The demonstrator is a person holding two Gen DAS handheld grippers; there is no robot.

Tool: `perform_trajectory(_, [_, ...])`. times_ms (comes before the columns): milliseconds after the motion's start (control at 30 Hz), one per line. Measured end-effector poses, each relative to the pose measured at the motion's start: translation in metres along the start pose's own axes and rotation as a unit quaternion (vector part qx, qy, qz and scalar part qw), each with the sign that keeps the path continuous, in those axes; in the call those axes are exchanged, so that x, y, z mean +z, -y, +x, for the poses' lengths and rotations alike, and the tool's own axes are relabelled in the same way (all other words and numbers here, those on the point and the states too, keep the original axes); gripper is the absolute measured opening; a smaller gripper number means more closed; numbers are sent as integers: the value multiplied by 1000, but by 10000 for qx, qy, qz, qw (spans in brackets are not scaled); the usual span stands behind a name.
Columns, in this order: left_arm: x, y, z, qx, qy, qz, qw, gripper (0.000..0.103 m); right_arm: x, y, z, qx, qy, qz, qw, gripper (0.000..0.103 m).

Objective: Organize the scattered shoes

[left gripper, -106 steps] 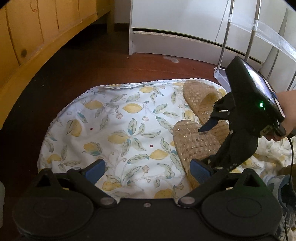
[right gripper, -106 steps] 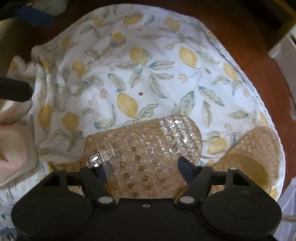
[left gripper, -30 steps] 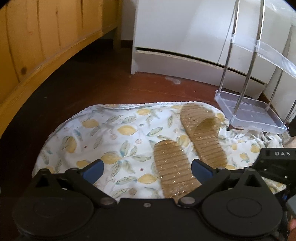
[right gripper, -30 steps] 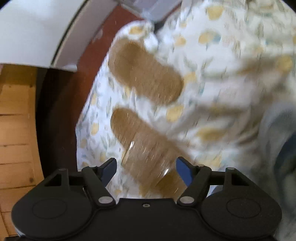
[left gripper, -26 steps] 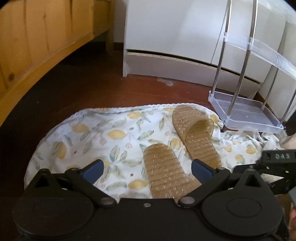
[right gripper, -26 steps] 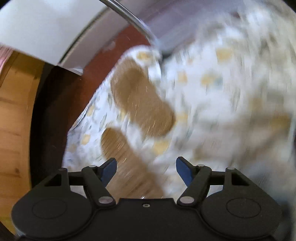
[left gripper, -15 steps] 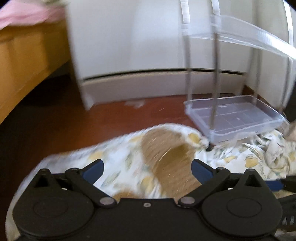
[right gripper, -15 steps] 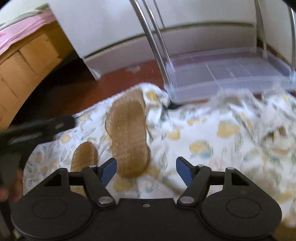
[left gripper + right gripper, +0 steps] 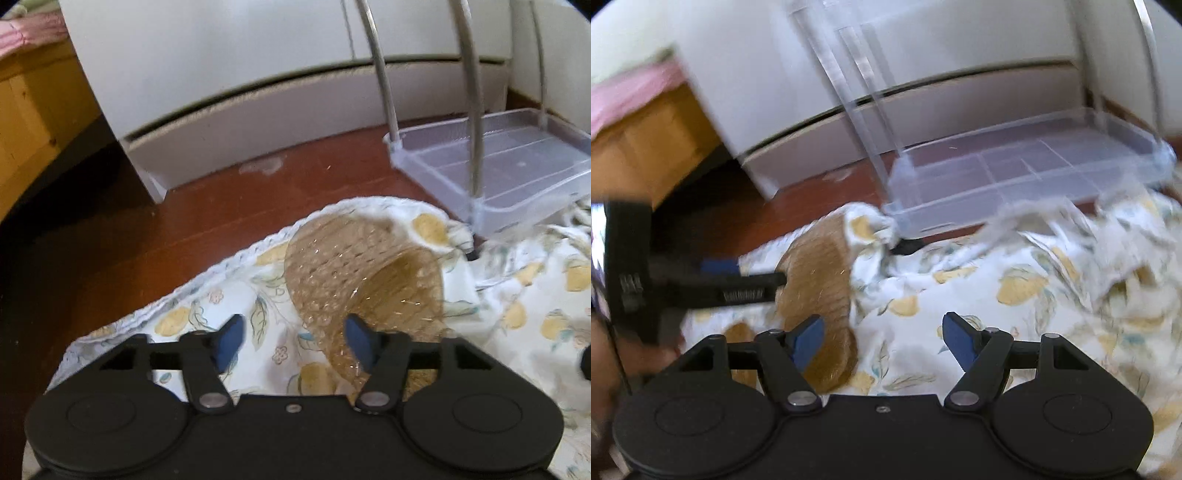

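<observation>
Two amber jelly slippers [image 9: 816, 284] [image 9: 738, 332], one lemon-print cloth [image 9: 517, 314], one clear shoe rack [image 9: 498, 166], two grippers [image 9: 291, 341] [image 9: 882, 338]

Both handheld grippers share one build: the left gripper [image 9: 291, 341] and right gripper [image 9: 882, 338] have matte black bodies with two round housings, silver pivot screws, a small centre screw, and black angular fingers tipped with blue pads [image 9: 229, 341].

both grippers [image 9: 291, 339] [image 9: 882, 338] agape (level)
</observation>
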State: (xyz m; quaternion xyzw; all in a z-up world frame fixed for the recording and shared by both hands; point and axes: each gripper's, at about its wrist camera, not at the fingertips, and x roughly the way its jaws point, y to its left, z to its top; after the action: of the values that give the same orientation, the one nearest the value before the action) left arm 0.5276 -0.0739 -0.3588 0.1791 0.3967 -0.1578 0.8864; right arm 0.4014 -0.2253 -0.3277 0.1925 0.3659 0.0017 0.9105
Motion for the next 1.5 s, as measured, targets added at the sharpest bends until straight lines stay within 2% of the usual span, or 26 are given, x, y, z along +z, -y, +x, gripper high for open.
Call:
perform_trajectory(33, [0, 1, 1, -7, 41, 60, 10000, 56, -1, -4, 1, 24, -27, -253, 9997, 75])
perform_trajectory(100, [-1, 10, 6, -9, 81, 348, 9994, 35, -3, -13, 8, -77, -170, -703, 9974, 62])
perform_trajectory(133, [0, 14, 8, -7, 70, 408, 9991, 18, -2, -11, 11, -132, -236, -673, 9974, 49])
perform_trajectory(167, [1, 15, 8, -4, 39, 372, 9993, 18, 1, -6, 14, -149, -281, -551, 9980, 46])
perform_trajectory(333, [11, 8, 4, -88, -42, -76, 9999, 14, 2, 22, 18, 7, -296, 217, 9993, 46])
perform_trajectory(567, [11, 9, -41, -524, 216, -509, 9971, 14, -8, 17, 13, 130, -136, 116, 9998, 46])
perform_trajectory(800, [7, 12, -90, -974, 453, -984, 9893, 13, -15, 27, -2, 352, 195, 423, 9983, 46])
perform_trajectory(900, [-10, 17, -102, -1086, 207, -1284, 9855, 13, -17, 30, -10, 352, 260, 580, 9974, 46])
perform_trajectory(967, [-20, 25, -105, -1093, 106, -1273, 9858, 13, -17, 29, -14, 319, 255, 591, 9974, 46])
perform_trajectory(1100, [-40, 42, -109, -1038, -91, -1106, 9884, 14, -13, 29, -28, 341, 120, 570, 9977, 49])
perform_trajectory(1133, [-44, 44, -110, -1030, -127, -1072, 9888, 15, -11, 29, -34, 390, -10, 450, 9982, 53])
perform_trajectory(1200, [-48, 44, -112, -1069, -144, -1060, 9885, 15, -9, 23, -40, 429, -210, -29, 9989, 59])
perform_trajectory(1233, [-49, 42, -115, -1093, -141, -1047, 9884, 15, -8, 15, -43, 405, -340, -570, 9970, 64])
perform_trajectory(1300, [-48, 35, -124, -1150, -115, -1010, 9881, 23, -4, 1, -46, 475, -640, -1587, 9841, 69])
perform_trajectory(1333, [-47, 31, -129, -1098, -96, -976, 9891, 36, -1, -7, -44, 515, -793, -2093, 9733, 74])
perform_trajectory(1367, [-46, 28, -134, -974, -70, -927, 9909, 52, 3, -18, -43, 564, -943, -2726, 9558, 76])
perform_trajectory(1433, [-47, 16, -143, -920, -103, -942, 9912, 58, 12, -37, -41, 692, -1128, -3699, 9196, 79])
perform_trajectory(1467, [-47, 10, -146, -896, -151, -973, 9911, 62, 15, -45, -40, 743, -1205, -4080, 9019, 84])
perform_trajectory(1500, [-47, 3, -148, -850, -216, -1009, 9910, 66, 19, -53, -37, 802, -1282, -4395, 8854, 85])
